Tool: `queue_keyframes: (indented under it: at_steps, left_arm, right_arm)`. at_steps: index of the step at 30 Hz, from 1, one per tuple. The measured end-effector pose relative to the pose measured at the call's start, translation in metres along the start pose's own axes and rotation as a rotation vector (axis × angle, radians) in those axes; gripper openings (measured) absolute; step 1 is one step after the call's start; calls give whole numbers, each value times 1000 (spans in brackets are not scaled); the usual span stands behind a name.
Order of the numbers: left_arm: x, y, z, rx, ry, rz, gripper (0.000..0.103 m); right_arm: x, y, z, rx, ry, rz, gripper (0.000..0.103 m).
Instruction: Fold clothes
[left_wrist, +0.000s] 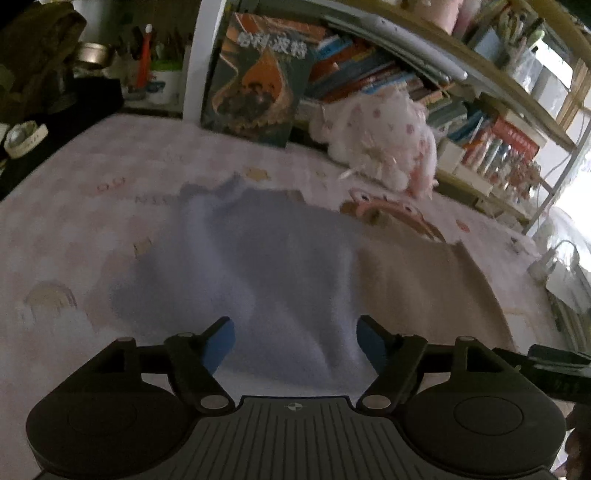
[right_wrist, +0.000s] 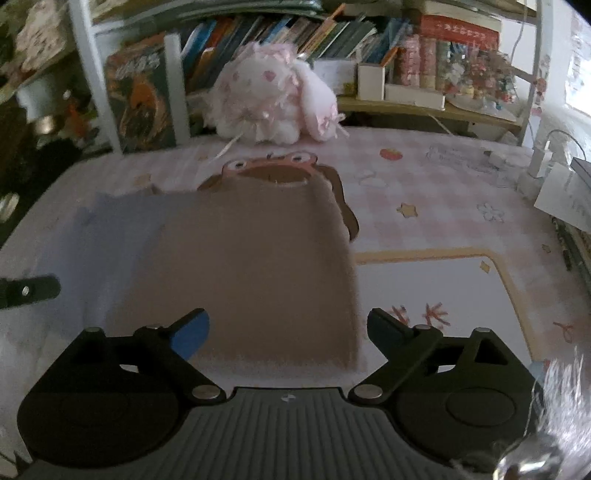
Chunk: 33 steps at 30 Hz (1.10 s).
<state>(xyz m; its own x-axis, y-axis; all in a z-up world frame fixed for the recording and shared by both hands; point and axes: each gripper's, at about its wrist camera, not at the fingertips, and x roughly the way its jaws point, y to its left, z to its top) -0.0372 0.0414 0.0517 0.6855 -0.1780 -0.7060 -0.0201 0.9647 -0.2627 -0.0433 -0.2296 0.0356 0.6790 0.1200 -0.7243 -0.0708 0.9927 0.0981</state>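
Ahead of both grippers, on the pink checked bed sheet (right_wrist: 443, 192), lie two garments side by side: a blue-lilac garment (left_wrist: 243, 266) to the left and a brown garment (right_wrist: 258, 258) to the right, their inner edges meeting or slightly overlapping; motion blur leaves which lies on top unclear.

Left gripper (left_wrist: 295, 341): fingers spread apart, nothing between them; the blue piece's near end sits directly in the gap. Right gripper (right_wrist: 288, 330): fingers likewise apart and empty, the brown piece's near hem just ahead, its right near corner closest to the right finger.

Long axis of each garment runs away from the grippers toward the bookshelf (right_wrist: 295, 29) and plush toy (right_wrist: 273, 99). Each gripper is nearer its own garment.

Appearance: the brown piece lies flat and roughly rectangular with straight edges, which would fit either a garment spread for folding or one folded. The blue piece is rumpled, with uneven ridges and a ragged far end.
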Motion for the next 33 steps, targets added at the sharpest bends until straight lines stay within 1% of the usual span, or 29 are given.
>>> queue_keyframes:
  at_steps: [4, 8, 12, 16, 20, 23, 26, 28, 33]
  left_arm:
    - [-6, -25, -20, 7, 22, 13, 80]
    - [-12, -45, -43, 3, 36, 28, 81]
    - [-17, -62, -66, -11, 62, 39, 81]
    - [-20, -73, -75, -12, 85, 51, 81]
    - [-25, -78, -72, -3, 78, 68, 83]
    - [-27, -74, -68, -10, 65, 77, 85]
    - [-26, -63, -59, -41, 61, 85, 85]
    - [-25, -55, -53, -71, 61, 78, 85]
    - [-18, -36, -38, -115, 65, 65, 85]
  right_arm:
    - [-11, -13, -15, -52, 16, 26, 93]
    - [-23, -26, -30, -103, 32, 52, 93]
    - [-32, -41, -45, -132, 47, 74, 96]
    - [-37, -52, -54, -140, 60, 91, 97]
    - [-43, -57, -54, -124, 48, 96, 99]
    - [-42, -57, -50, -111, 40, 102, 103]
    - [-40, -52, -46, -109, 39, 103, 103]
    - [-40, -47, -42, -126, 23, 69, 103]
    - [-40, -40, -34, -102, -8, 81, 103]
